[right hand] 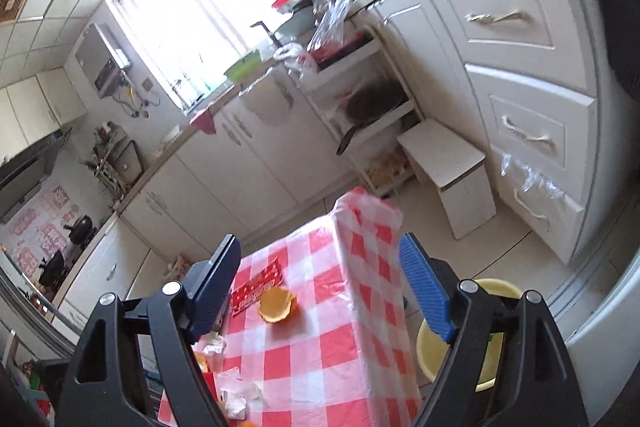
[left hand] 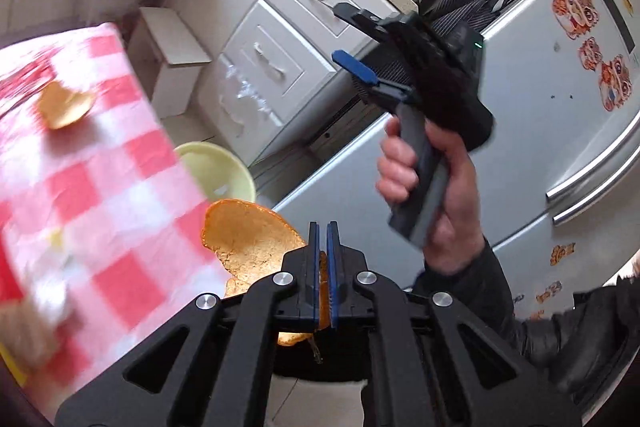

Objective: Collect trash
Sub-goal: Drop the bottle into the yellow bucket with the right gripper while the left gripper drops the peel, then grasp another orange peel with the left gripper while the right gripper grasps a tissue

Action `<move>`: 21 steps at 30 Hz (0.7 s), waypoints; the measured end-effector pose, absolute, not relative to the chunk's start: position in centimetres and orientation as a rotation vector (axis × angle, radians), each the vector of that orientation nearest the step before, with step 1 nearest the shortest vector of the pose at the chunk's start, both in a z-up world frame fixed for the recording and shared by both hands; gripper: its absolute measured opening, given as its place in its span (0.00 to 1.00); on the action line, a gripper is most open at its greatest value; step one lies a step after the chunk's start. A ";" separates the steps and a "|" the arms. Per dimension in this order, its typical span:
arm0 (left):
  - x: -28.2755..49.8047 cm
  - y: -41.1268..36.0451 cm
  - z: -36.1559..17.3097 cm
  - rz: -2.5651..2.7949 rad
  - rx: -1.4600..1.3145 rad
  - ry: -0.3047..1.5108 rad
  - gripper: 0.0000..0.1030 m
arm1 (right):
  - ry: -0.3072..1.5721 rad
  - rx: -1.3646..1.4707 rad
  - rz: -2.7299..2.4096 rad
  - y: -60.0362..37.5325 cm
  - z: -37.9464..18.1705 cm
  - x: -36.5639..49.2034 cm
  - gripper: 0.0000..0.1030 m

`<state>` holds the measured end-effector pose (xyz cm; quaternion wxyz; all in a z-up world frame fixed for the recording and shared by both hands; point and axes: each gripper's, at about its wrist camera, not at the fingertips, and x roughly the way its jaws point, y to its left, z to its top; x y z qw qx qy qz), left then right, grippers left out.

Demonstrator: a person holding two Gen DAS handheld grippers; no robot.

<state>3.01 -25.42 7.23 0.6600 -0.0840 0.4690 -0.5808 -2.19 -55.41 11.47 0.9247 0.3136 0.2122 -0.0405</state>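
Left gripper point(left hand: 323, 267) pinches an orange peel point(left hand: 248, 239) off the table's near right edge, near the bin point(left hand: 218, 167). Right gripper point(right hand: 320, 291) wide, empty. Peel looks light, curled, stiff; grip its rim.

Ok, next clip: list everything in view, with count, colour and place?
Orange peel: one, orange, pinched in left gripper.
Orange peel cup: one, orange, on the tablecloth.
Tablecloth: one, red-white check, over the table.
Red wrapper: one, beside the peel cup.
Crumpled tissues: at least two, white, near table edge.
Basin: one, pale yellow, on the floor beside the table.
Stool: one, white, by the drawers.
Fridge: one, silver, stickered.
Left gripper: shut on peel.
Right gripper: open, empty.
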 end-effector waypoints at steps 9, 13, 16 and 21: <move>10.6 -41.4 -0.8 -1.157 -0.181 1.196 0.17 | 0.409 0.708 -0.150 -59.8 10.9 -4.2 0.76; 12.6 -44.2 -4.1 -0.972 -0.199 1.260 0.52 | 0.419 0.702 -0.154 -60.0 10.8 -4.1 0.76; 10.8 -42.8 -3.2 -0.950 -0.183 1.205 0.58 | 0.417 0.692 -0.151 -59.6 11.1 -3.9 0.76; 6.7 -35.1 1.2 -0.860 -0.103 1.006 0.81 | 0.433 0.688 -0.118 -57.8 11.1 -2.6 0.76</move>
